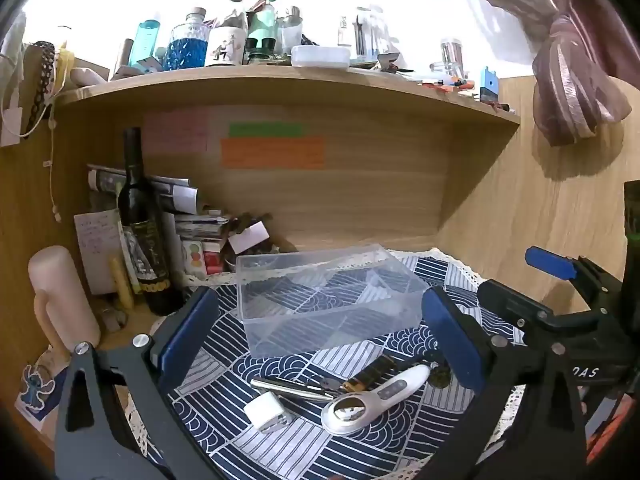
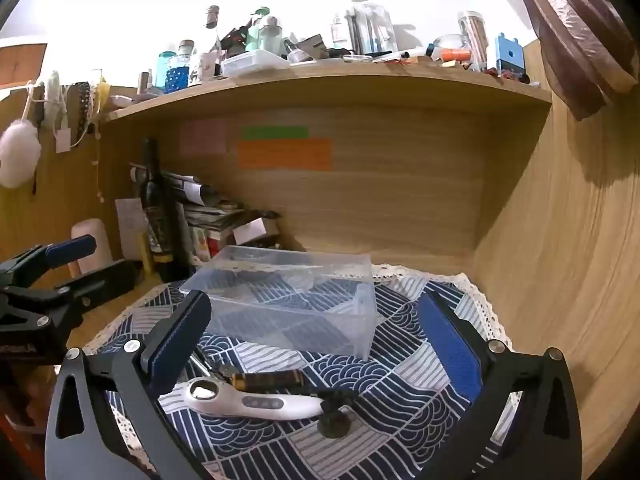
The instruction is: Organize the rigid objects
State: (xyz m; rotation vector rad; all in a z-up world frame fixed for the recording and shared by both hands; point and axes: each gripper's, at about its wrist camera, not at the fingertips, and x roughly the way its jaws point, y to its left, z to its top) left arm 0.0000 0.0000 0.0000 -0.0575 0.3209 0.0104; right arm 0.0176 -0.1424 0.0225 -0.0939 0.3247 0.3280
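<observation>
A clear plastic divided box [image 1: 328, 300] [image 2: 288, 300] stands on a blue-and-white patterned cloth [image 1: 304, 444] [image 2: 400, 392]. In front of it lie a white handheld device with a round metal head [image 1: 372, 400] [image 2: 248, 400], a white charger plug [image 1: 267, 412], a silver metal tool [image 1: 292, 388], a dark gold-banded cylinder [image 1: 372, 372] [image 2: 268, 380] and a small dark figurine [image 2: 334, 412]. My left gripper [image 1: 320, 340] is open and empty above these items. My right gripper [image 2: 316, 344] is open and empty, hovering over the device and the cylinder. The right gripper also shows in the left wrist view [image 1: 560, 312].
A wine bottle [image 1: 140, 224], a cream mug [image 1: 60, 300] and stacked papers [image 1: 188, 216] crowd the back left. A wooden shelf [image 1: 280, 84] overhead carries several bottles. A wooden side wall [image 2: 560, 260] closes the right. The left gripper's body [image 2: 48, 292] is at the left.
</observation>
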